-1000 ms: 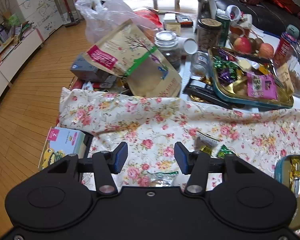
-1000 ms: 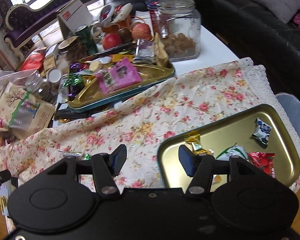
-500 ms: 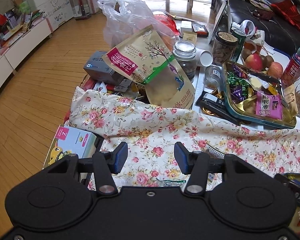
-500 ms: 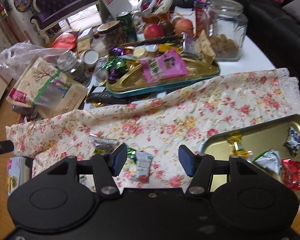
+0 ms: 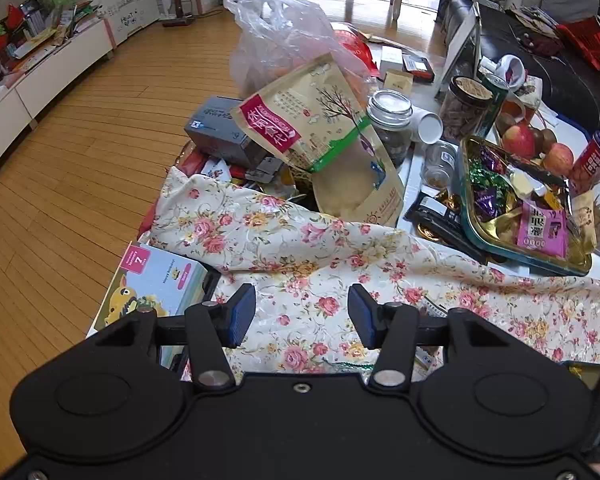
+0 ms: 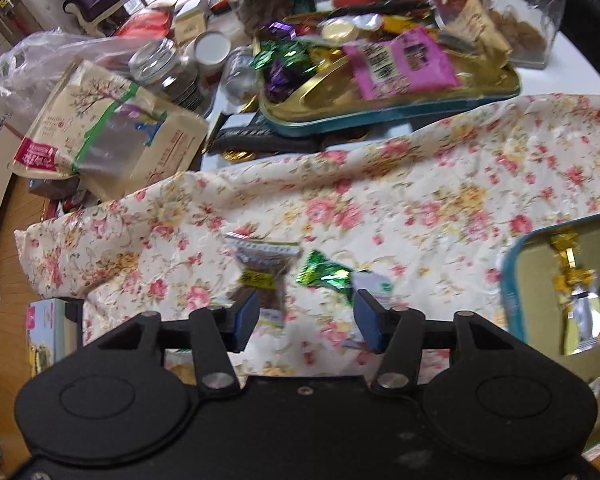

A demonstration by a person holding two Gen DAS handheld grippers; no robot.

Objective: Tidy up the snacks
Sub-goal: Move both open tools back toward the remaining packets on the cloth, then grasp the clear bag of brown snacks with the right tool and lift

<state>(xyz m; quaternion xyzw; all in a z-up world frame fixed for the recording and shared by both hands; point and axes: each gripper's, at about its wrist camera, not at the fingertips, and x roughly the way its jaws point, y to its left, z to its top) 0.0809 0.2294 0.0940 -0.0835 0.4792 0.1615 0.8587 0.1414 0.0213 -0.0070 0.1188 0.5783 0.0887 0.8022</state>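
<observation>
Loose snacks lie on the floral cloth (image 6: 420, 200): a clear packet of brown snack (image 6: 262, 270), a green foil candy (image 6: 324, 274) and a pale wrapper (image 6: 374, 282). My right gripper (image 6: 306, 322) is open and empty, just short of them, the packet by its left finger. A gold tray with a teal rim (image 6: 512, 276) at the right holds several wrapped sweets. My left gripper (image 5: 302, 316) is open and empty above the floral cloth (image 5: 300, 240), further left.
A second, full gold tray (image 6: 400, 116) (image 5: 470, 216) sits behind the cloth. A tan snack pouch (image 5: 320, 136), jars, apples (image 5: 518, 140), a plastic bag (image 5: 284, 40) and boxes crowd the back. A picture box (image 5: 156, 288) sits at the table's left edge.
My right gripper has swung left and down from the near tray toward the loose snacks on the cloth. My left gripper has drawn back and left, away from those snacks.
</observation>
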